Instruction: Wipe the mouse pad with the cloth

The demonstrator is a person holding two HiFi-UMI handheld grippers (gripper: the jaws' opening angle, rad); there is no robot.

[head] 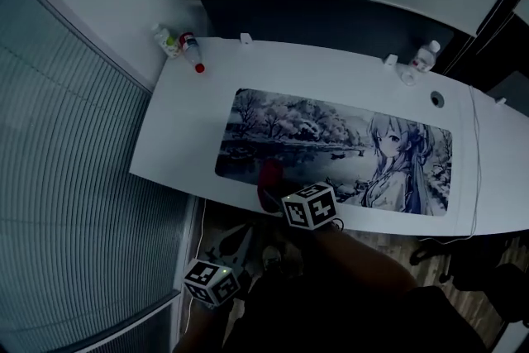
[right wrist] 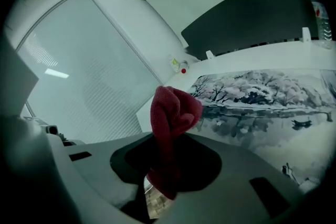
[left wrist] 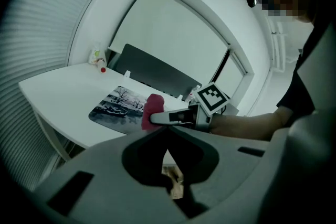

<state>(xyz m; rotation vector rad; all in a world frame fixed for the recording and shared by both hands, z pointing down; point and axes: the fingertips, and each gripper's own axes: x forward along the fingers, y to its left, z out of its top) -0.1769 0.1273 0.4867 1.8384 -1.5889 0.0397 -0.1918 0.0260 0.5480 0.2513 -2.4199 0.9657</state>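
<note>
A long mouse pad (head: pixel 331 136) printed with a winter scene and an anime figure lies on the white desk (head: pixel 182 136). My right gripper (head: pixel 274 193) is shut on a bunched red cloth (head: pixel 269 176) over the pad's near left edge. In the right gripper view the cloth (right wrist: pixel 173 110) sticks up from the right gripper (right wrist: pixel 168 136), with the pad (right wrist: pixel 262 97) beyond. My left gripper (head: pixel 234 245) hangs below the desk's front edge. In its own view the left gripper (left wrist: pixel 167 131) is shut on nothing, facing the cloth (left wrist: pixel 151 108) and pad (left wrist: pixel 115 105).
Two small bottles (head: pixel 190 51) stand at the desk's back left corner, another bottle (head: pixel 425 55) at the back right. A cable (head: pixel 475 161) runs down the right side past a grommet hole (head: pixel 436 99). A blinds-covered glass wall (head: pixel 66 178) is on the left.
</note>
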